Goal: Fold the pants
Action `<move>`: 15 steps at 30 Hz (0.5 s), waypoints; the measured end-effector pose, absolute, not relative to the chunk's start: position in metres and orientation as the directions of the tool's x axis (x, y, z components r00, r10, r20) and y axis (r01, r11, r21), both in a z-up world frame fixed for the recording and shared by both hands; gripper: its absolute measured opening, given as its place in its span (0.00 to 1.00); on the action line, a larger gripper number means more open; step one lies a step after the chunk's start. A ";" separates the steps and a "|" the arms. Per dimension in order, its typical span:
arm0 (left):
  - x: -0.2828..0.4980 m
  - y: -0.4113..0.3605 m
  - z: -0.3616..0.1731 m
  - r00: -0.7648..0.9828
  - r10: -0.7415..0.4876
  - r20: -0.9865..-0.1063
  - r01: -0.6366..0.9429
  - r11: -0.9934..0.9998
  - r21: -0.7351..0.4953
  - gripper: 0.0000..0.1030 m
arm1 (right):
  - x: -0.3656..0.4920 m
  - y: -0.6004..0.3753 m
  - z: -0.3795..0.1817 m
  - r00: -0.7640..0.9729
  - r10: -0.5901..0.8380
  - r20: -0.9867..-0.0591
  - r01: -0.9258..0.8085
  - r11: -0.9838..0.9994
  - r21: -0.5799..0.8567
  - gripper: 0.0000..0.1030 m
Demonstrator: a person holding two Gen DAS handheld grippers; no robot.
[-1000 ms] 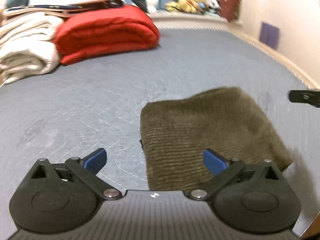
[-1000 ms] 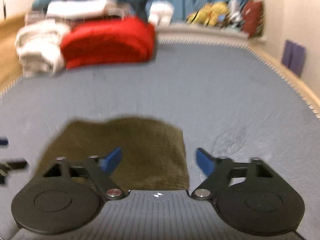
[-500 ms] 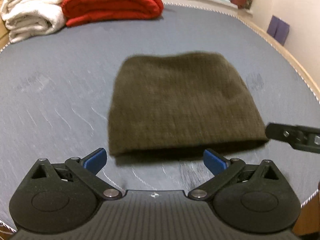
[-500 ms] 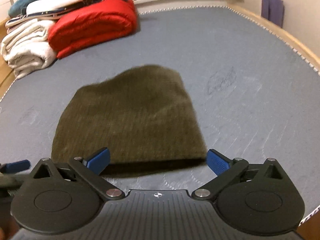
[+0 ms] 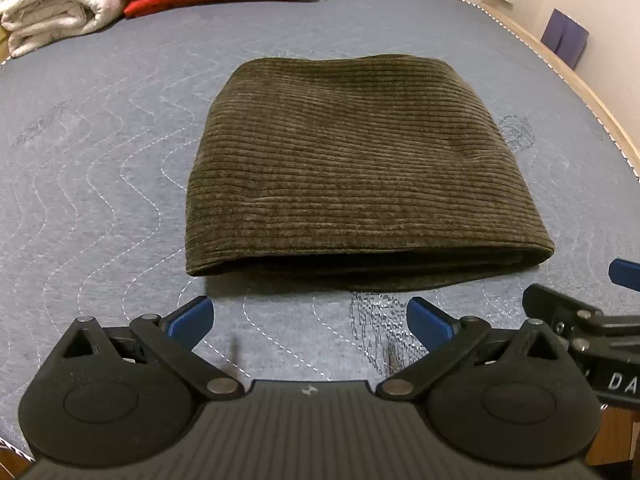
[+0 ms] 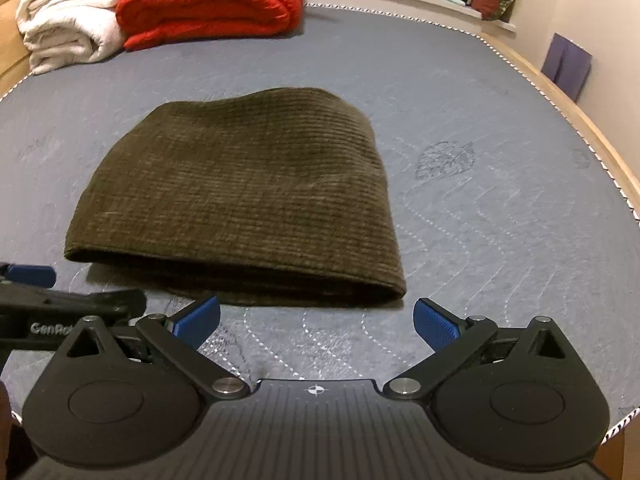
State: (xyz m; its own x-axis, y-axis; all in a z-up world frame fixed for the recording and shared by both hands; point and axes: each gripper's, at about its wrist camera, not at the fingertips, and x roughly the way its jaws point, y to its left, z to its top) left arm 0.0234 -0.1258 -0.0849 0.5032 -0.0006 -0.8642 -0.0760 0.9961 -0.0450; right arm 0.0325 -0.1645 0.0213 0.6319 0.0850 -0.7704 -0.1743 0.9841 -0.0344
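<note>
The folded olive-brown pants (image 5: 352, 168) are soft cloth with thin raised ridges, like corduroy, and not shiny. Under the pants, the grey quilted mattress cover (image 5: 100, 168) is flat matt cloth with wavy white stitching. Behind the pants, the folded red blanket (image 6: 208, 4) looks puffy and smooth, and the cream towels (image 6: 68, 20) beside it look fuzzy. The left gripper (image 5: 310, 318) and right gripper (image 6: 316, 318) are dull black plastic with blue bumpy pads (image 6: 436, 326) and shiny metal pins.

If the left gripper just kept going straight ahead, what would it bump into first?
Most likely the folded pants: the open left gripper points at their near folded edge, with only bare mattress between. Depth is hard to judge.
</note>
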 end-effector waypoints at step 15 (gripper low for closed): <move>0.024 -0.127 -0.076 0.548 0.011 -0.837 -0.064 0.998 -0.029 1.00 | 0.039 -0.166 0.020 0.638 0.072 -0.767 -0.145 0.989 -0.028 0.99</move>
